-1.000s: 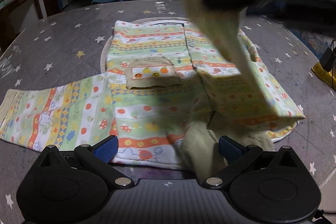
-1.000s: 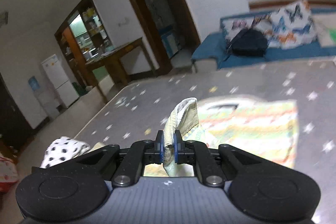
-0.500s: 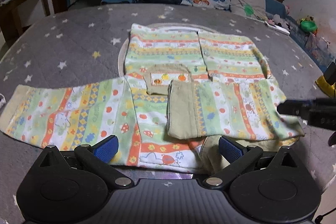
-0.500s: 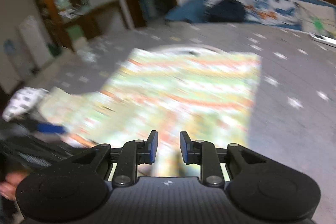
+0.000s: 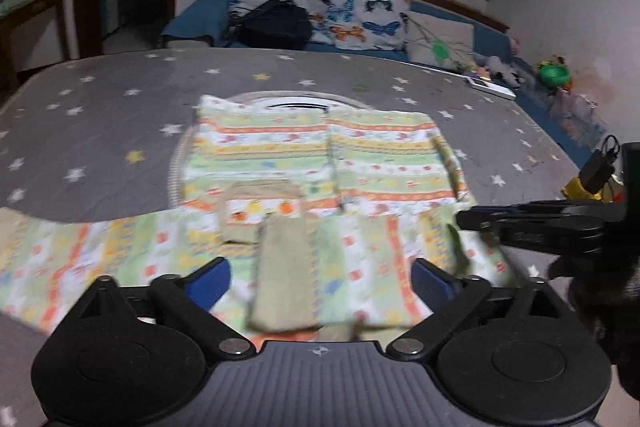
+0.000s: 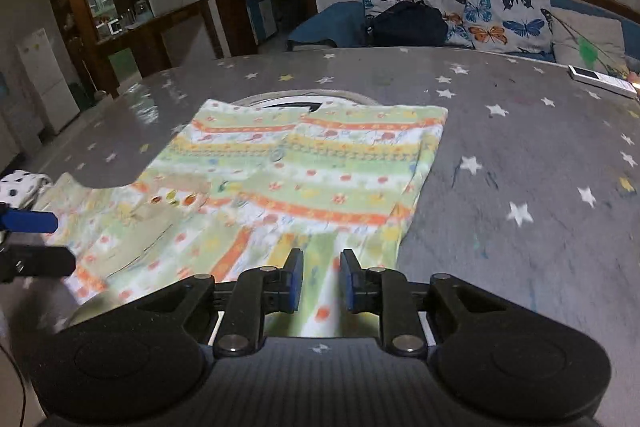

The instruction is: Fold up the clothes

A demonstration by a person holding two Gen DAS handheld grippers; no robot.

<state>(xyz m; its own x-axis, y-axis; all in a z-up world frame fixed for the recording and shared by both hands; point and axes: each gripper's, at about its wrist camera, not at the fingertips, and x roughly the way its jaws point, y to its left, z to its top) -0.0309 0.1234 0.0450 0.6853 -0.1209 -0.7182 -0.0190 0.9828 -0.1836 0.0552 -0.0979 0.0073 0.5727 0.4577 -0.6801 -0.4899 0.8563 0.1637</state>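
A striped children's shirt [image 5: 320, 163] with fruit prints lies flat on the grey star-patterned table [image 5: 100, 115]. Its right sleeve [image 5: 344, 267] is folded across the body, khaki cuff near the chest pocket [image 5: 260, 207]. The left sleeve [image 5: 80, 259] lies stretched out to the left. My left gripper [image 5: 320, 277] is wide open and empty above the shirt's near hem. My right gripper [image 6: 320, 279] is partly open and empty over the shirt [image 6: 304, 163], above the folded sleeve; it also shows at the right in the left wrist view [image 5: 464, 219].
A sofa with butterfly cushions [image 5: 340, 15] and a black bag [image 5: 276, 23] stands behind the table. A white remote [image 6: 604, 81] lies at the far right edge. A polka-dot cloth [image 6: 18, 187] sits at the left. A round insert [image 5: 288, 99] shows under the shirt.
My right gripper carried the right sleeve across the shirt, let it go and drew back to the right. The sleeve now lies flat. My left gripper rose a little.
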